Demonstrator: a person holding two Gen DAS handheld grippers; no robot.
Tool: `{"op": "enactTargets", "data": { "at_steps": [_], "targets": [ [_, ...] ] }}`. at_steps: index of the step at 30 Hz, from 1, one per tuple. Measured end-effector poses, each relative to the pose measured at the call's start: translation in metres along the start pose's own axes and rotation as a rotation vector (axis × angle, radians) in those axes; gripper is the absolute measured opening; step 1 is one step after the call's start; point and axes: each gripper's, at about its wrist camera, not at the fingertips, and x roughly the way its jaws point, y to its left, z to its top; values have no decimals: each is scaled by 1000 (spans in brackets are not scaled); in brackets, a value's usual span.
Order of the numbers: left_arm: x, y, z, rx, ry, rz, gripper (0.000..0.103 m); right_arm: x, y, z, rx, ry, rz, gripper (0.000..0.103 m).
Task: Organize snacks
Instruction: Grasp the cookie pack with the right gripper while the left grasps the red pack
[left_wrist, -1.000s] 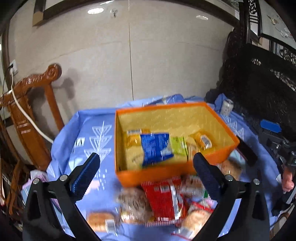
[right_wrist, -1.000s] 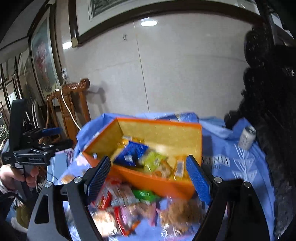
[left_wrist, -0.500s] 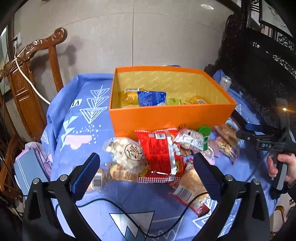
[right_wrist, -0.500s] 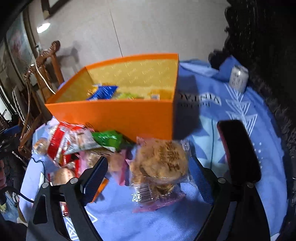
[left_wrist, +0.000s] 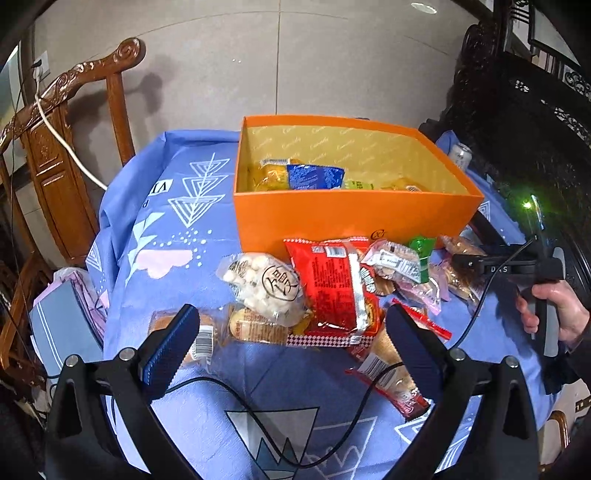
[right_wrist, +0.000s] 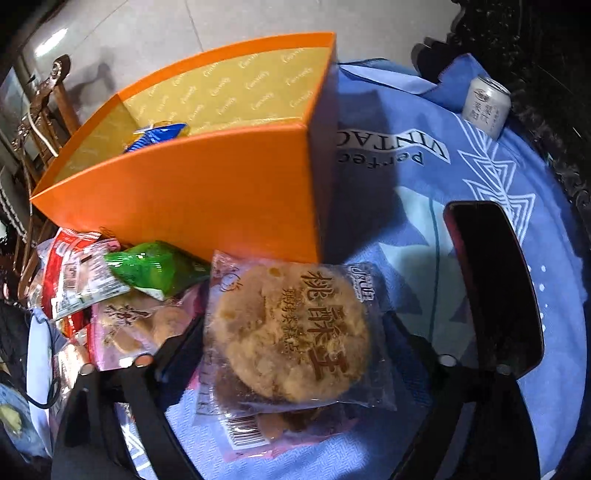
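Blue tablecloth (right_wrist: 424, 229), slick: my right gripper (right_wrist: 291, 343), closing but not yet gripping, straddles the peach-cake packet (right_wrist: 291, 332) beside the orange box (right_wrist: 207, 192); pads could skid off the crinkly film.

My left gripper (left_wrist: 291, 339) hangs open.

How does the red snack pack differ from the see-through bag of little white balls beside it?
The red snack pack is opaque foil, flat and long; the bag of white balls is clear and lumpy, showing its contents. The red pack carries a silver strip, the clear bag a round black stamp. The bag of white balls lies left of the red pack. Both lie on the blue cloth outside the orange box.
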Motion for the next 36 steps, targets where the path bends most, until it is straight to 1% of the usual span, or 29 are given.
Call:
{"op": "enactTargets", "data": {
  "at_steps": [2, 5, 7, 9, 13, 15, 18, 22, 25, 29, 30, 31, 32, 33, 36],
  "targets": [
    [2, 2, -1, -8, 6, -2, 99, -3, 0, -2, 4, -12, 3, 78],
    [7, 3, -2, -23, 4, -9, 99, -12, 1, -6, -3, -42, 4, 76],
    [13, 3, -1, -32, 2, -13, 99, -20, 6, -11, -33, -70, -6, 76],
    [24, 0, -1, -36, 16, -21, 99, -30, 10, -17, -38, -102, -12, 76],
    [50, -14, 0, -17, 53, -14, 99, -55, 13, -32, 22, -156, 44, 76],
    [62, -23, 2, -6, 68, -13, 99, -65, 17, -38, 31, -180, 59, 76],
    [79, -40, 4, 26, 80, 8, 99, -81, 25, -46, 35, -215, 81, 76],
    [100, -54, 5, 46, 111, 42, 99, -92, 29, -54, 66, -241, 113, 76],
    [112, -56, 2, 41, 137, 67, 99, -97, 33, -58, 77, -258, 119, 76],
    [117, -58, 3, 52, 126, 75, 99, -100, 36, -65, 81, -275, 122, 76],
    [117, -58, 3, 49, 122, 74, 94, -100, 37, -66, 87, -276, 125, 76],
    [118, -57, 3, 48, 121, 71, 85, -100, 36, -67, 92, -277, 129, 76],
    [118, -56, 3, 44, 129, 62, 68, -100, 36, -68, 100, -279, 134, 76],
    [119, -54, 2, 23, 136, 43, 67, -101, 37, -69, 104, -281, 138, 76],
    [118, -52, 2, 25, 122, 35, 66, -102, 37, -71, 105, -285, 136, 76]
  ]
}}
